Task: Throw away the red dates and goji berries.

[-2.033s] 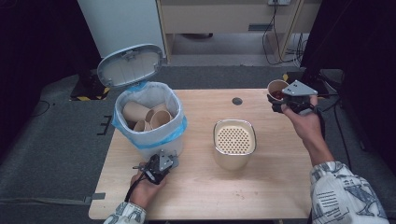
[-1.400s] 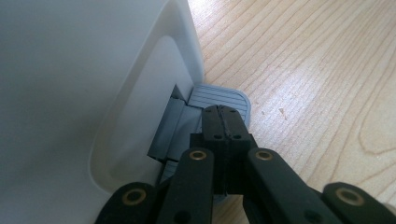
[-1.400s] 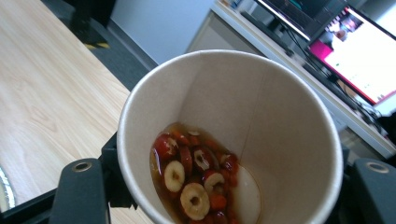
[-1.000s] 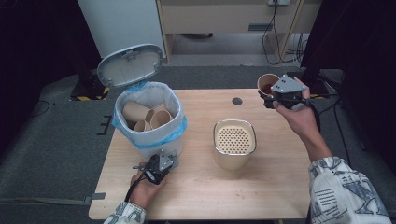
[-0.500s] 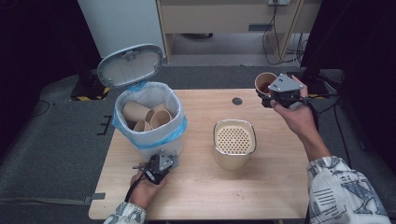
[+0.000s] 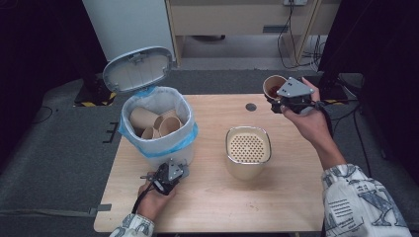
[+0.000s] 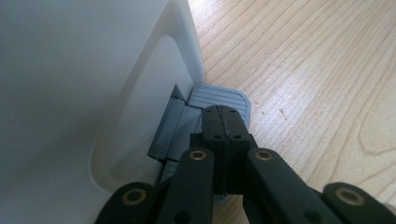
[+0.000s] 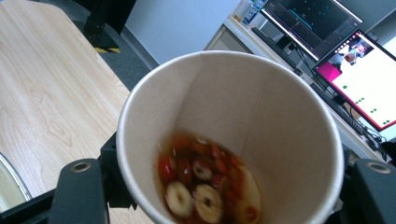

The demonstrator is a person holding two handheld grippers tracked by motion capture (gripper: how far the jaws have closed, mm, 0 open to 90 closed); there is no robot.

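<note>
Pressing down at the near left of the tabletop (image 6: 212, 207), the left tool (image 6: 167, 178) has its jaws fully closed with nothing between them, their tips resting on the grey foot pedal (image 7: 219, 100) at the base of the white bin (image 6: 159, 148). Just beyond it, the bin stands with its lid (image 6: 139, 69) swung up, a blue liner folded over the rim and several used paper cups (image 6: 159, 123) lying inside. To the right, near the tabletop's middle, sits a cream container with a perforated strainer top (image 6: 248, 147). Farther back at the right edge, the right tool (image 6: 289, 101) is clamped around a paper cup (image 8: 229, 135), held upright in the air; inside it are red and pale fruit slices in liquid. Behind lie monitors (image 8: 355, 70) on a desk.
</note>
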